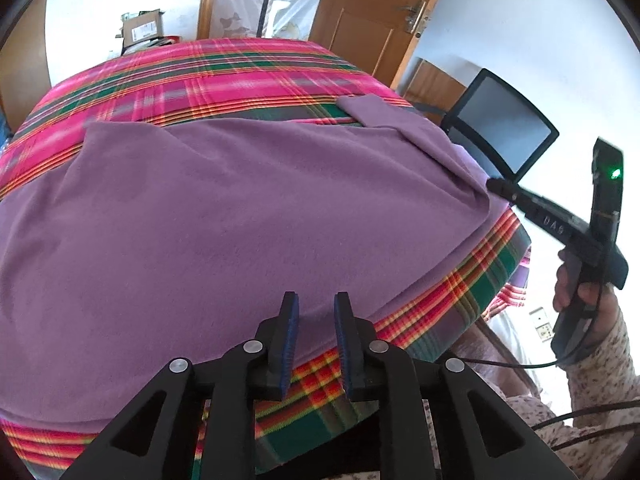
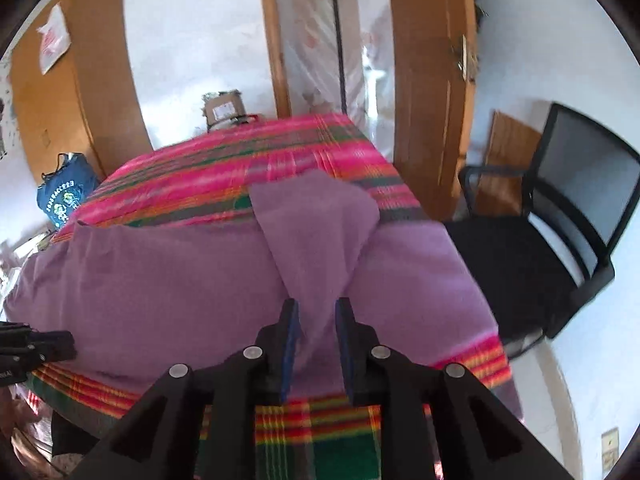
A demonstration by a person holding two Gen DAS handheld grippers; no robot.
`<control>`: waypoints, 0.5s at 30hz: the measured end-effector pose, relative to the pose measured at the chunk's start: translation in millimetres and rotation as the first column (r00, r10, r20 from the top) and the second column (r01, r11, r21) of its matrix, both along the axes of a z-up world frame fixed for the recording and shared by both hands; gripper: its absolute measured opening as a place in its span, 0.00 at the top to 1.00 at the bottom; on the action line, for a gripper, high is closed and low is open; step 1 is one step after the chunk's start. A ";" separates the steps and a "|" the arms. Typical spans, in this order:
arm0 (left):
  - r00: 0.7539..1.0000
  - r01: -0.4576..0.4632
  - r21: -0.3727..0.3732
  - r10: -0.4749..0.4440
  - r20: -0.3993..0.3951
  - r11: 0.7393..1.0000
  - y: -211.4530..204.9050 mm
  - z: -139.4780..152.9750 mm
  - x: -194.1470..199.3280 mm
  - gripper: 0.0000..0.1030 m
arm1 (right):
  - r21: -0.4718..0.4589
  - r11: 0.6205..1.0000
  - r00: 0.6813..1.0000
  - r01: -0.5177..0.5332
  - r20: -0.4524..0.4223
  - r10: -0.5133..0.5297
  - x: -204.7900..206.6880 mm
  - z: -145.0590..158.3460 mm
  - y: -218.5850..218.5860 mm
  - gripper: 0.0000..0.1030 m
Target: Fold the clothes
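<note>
Spread flat across a plaid-covered worktop (image 1: pixel 248 68): a purple garment (image 1: pixel 224 216), its near hem lying just short of the near edge, one sleeve (image 2: pixel 316 232) already turned in over the body on the right side, where loose folds bunch toward the right edge. Poised above the near hem, the left hand-held gripper (image 1: pixel 316 312), jaws parted and released, nothing between the blue pads (image 1: pixel 290 332). Over the base of the folded sleeve, the right hand-held gripper (image 2: pixel 316 316), likewise parted and released, purple cloth visible in the gap but not pinched. Seen from the left wrist camera, that right tool gripped by a person's hand (image 1: pixel 576 284) in a patterned sleeve off the right edge. Beyond the right side, a black mesh chair (image 2: pixel 560 220); at the far end, a wooden door (image 1: pixel 372 16) and a cardboard box (image 2: pixel 224 110). Judged as the pause between folds: one sleeve fold apparently set down and let go, the rest of the garment not yet folded. Likely called for next: a fresh pinch on an edge with each tool, probably at the left side or the near hem, then a level carry across the body, kept taut enough to avoid dragging the turned-in sleeve loose.
</note>
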State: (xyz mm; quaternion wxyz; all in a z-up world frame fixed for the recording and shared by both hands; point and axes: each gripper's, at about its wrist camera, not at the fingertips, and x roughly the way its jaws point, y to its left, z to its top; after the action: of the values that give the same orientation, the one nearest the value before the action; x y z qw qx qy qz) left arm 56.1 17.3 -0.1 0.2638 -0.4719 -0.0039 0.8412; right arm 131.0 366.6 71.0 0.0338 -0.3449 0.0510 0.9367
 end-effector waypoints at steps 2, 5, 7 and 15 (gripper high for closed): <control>1.000 0.001 0.007 -0.001 0.012 1.000 0.0 -1.9 -2.8 0.81 | 0.013 1.000 1.000 -0.015 -0.012 0.015 -5.7 6.6 -1.8 0.78; 0.999 -0.003 0.011 0.003 0.033 1.000 -0.5 -5.2 -8.5 0.81 | 0.038 0.998 0.998 -0.055 0.010 0.054 -32.3 8.8 -7.1 0.72; 0.999 -0.009 0.021 0.008 0.042 1.000 -2.0 -5.6 -11.4 0.81 | 0.044 0.996 0.996 -0.081 0.030 0.080 -51.2 7.9 -11.4 0.72; 0.998 -0.025 0.029 0.024 0.052 0.999 -2.5 -8.5 -17.9 0.79 | 0.076 0.983 0.982 -0.165 0.105 0.157 -117.8 -3.9 -37.5 0.72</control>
State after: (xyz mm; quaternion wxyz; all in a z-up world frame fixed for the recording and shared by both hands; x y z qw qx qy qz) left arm 38.2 14.8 -8.6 0.2604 -0.4895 -0.0289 0.8317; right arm 13.2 329.1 67.1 -0.0250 -0.3919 -0.0186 0.9195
